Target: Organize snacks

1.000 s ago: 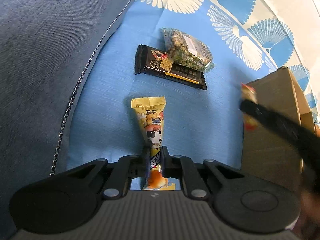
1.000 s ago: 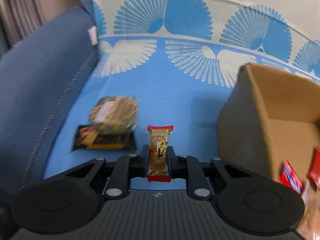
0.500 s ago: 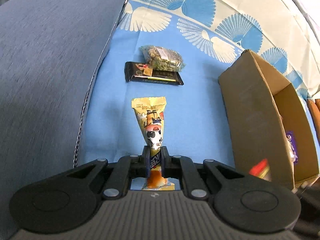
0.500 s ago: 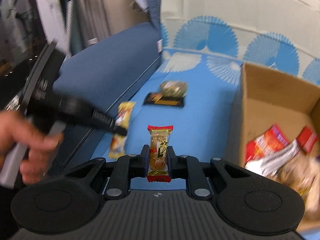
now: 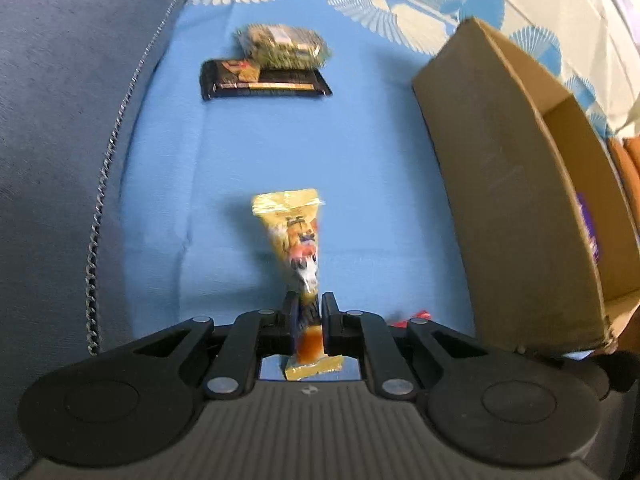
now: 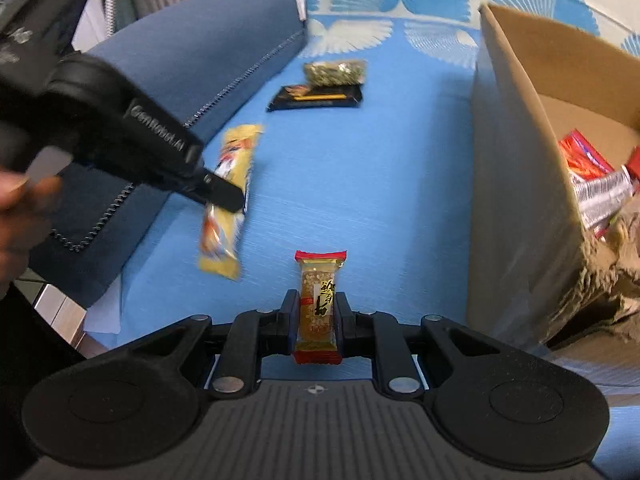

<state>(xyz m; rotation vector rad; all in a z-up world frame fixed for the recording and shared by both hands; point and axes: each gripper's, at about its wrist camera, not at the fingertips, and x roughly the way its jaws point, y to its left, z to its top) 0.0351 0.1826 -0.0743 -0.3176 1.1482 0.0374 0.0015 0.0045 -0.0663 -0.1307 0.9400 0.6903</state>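
Observation:
My left gripper (image 5: 307,306) is shut on a yellow snack packet (image 5: 296,236) and holds it above the blue cloth; the packet (image 6: 228,200) and the gripper (image 6: 224,196) also show in the right wrist view. My right gripper (image 6: 318,312) is shut on a small red-edged golden snack bar (image 6: 319,300), left of the cardboard box (image 6: 516,184). A black snack pack (image 5: 264,82) with a green bag (image 5: 284,46) on it lies farther off. The box (image 5: 516,184) stands at the right and holds several wrappers (image 6: 592,176).
A blue sofa cushion (image 5: 60,120) with a stitched edge runs along the left. The blue and white fan-patterned cloth (image 5: 360,152) covers the seat. A hand (image 6: 20,216) holds the left gripper at the far left of the right wrist view.
Both grippers have kept hold of their snacks. The left gripper has moved forward and to the right, nearer the box. The right gripper has drawn nearer the box's left wall.

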